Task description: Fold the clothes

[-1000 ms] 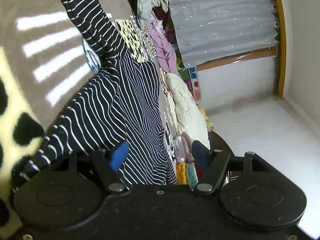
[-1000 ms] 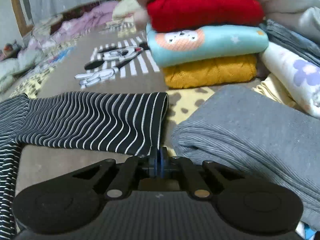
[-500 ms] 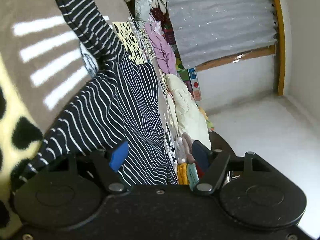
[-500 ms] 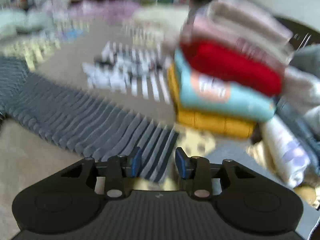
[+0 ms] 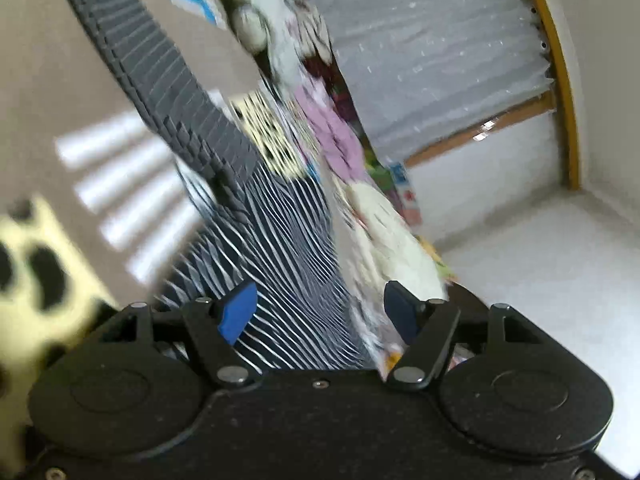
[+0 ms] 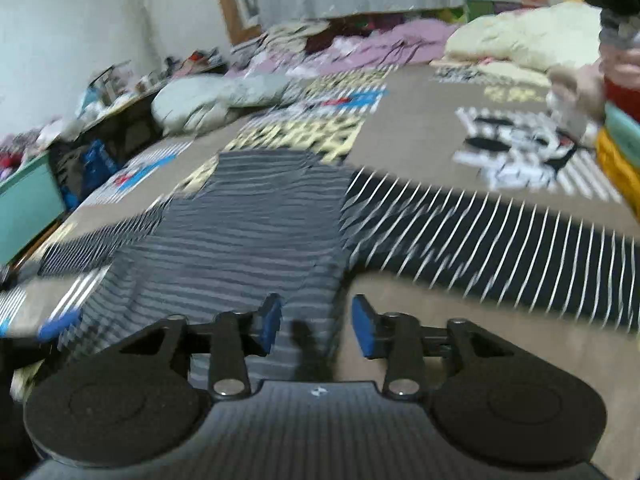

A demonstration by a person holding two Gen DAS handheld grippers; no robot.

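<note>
- The right gripper (image 6: pixel 317 329) has let go of the sleeve (image 6: pixel 500 240) and swung over the striped shirt (image 6: pixel 248 236), jaws wide.
- The left gripper (image 5: pixel 320 312) hovers above it, jaws wide, empty.

Quick count: one striped shirt (image 6: pixel 248 232) spread on the bed (image 6: pixel 420 120), with two sleeves showing, one out to the right (image 6: pixel 500 240) and one to the left (image 6: pixel 100 240). There are two tongs, left (image 5: pixel 320 310) and right (image 6: pixel 316 326), each with two blue pads. The folded stack (image 6: pixel 620 128) at the right edge shows about three layers, red, teal and yellow. There's one cream quilt (image 6: pixel 520 40), one grey pillow (image 6: pixel 200 100) and one curtain (image 5: pixel 432 48). The loose clothes at the back are too blurry to count.
</note>
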